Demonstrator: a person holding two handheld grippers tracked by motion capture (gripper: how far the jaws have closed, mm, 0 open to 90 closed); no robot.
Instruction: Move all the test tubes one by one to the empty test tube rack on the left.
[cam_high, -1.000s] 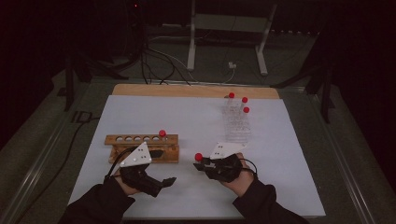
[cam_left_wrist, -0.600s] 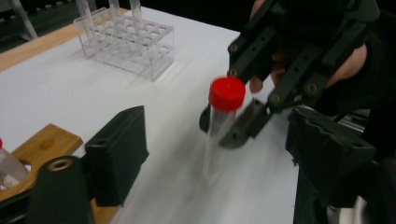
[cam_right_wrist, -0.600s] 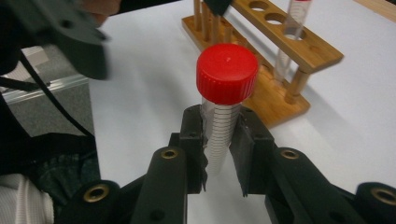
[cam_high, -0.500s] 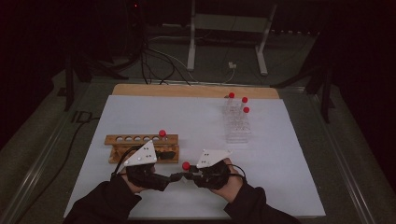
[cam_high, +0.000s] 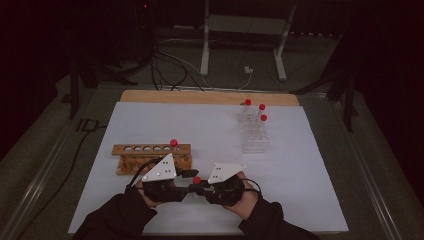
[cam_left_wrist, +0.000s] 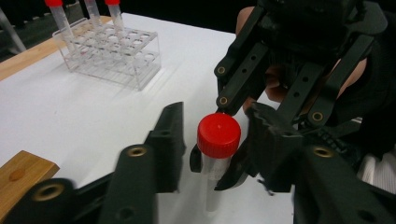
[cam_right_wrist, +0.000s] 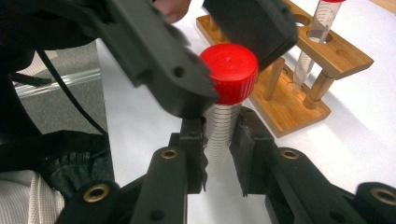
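Red-capped tube (cam_right_wrist: 223, 116) upright, body clamped between right gripper (cam_right_wrist: 218, 156) jaws, cap between closing left gripper (cam_left_wrist: 212, 140) jaws.

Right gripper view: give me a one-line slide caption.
Right gripper grips a red-capped tube upright while the left gripper's fingers close around its cap, wooden rack behind.

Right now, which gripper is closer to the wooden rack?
Left. The left gripper sits just in front of the wooden rack's right end, and its jaws have just been closing around the red-capped tube. The right gripper holds that tube farther right, past the rack's end.
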